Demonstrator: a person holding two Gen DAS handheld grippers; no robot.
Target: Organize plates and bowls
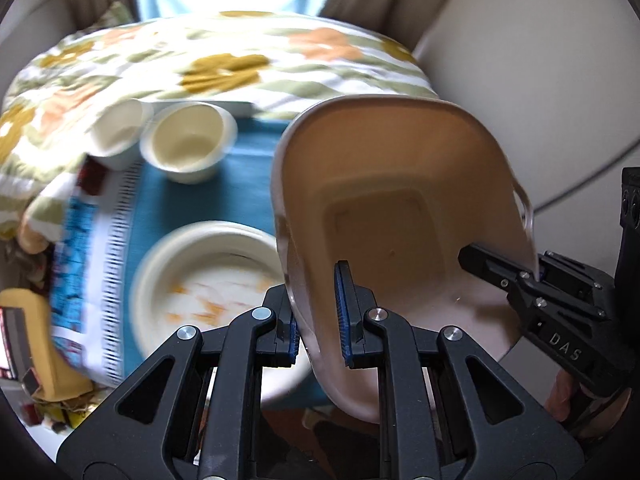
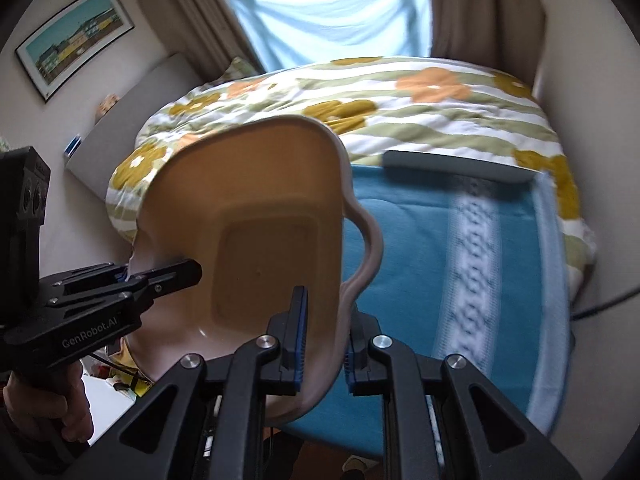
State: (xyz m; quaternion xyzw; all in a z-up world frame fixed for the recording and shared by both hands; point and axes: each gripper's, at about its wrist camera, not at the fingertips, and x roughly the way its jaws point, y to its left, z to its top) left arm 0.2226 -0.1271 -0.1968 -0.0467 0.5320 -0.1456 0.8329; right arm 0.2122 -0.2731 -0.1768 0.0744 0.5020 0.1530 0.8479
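While you look along the left gripper (image 1: 320, 320), its jaws are pinched narrow on the near rim of the square beige dish (image 1: 392, 208), one blue pad inside the wall and one outside. That dish hangs tilted in the air above the blue towel (image 1: 248, 184), its hollow facing the camera. Your right gripper (image 1: 532, 276) comes in from the right edge and is clamped on the dish's opposite rim, close to the loop handle (image 1: 526, 208). Below and to the left, a round white plate (image 1: 208, 280) with orange smears lies on the towel, partly hidden behind the dish and the gripper. Further back stand two white bowls: an upright one (image 1: 188, 144) on the towel and, touching it on the left, a second white bowl (image 1: 116, 132) that is tipped against the flowered quilt (image 1: 240, 60).

From the right wrist, you see the right gripper (image 2: 324, 344) closed tight on the dish (image 2: 256, 208) wall just below the handle (image 2: 368, 248). The left gripper (image 2: 132, 276) bites the far rim at the left, and a hand (image 2: 44, 408) grips its handle. Behind the dish the towel (image 2: 408, 240) spreads over the quilt (image 2: 440, 112), with a flat grey object (image 2: 460, 166) lying at the towel's far edge. Parts of both views are blurred.
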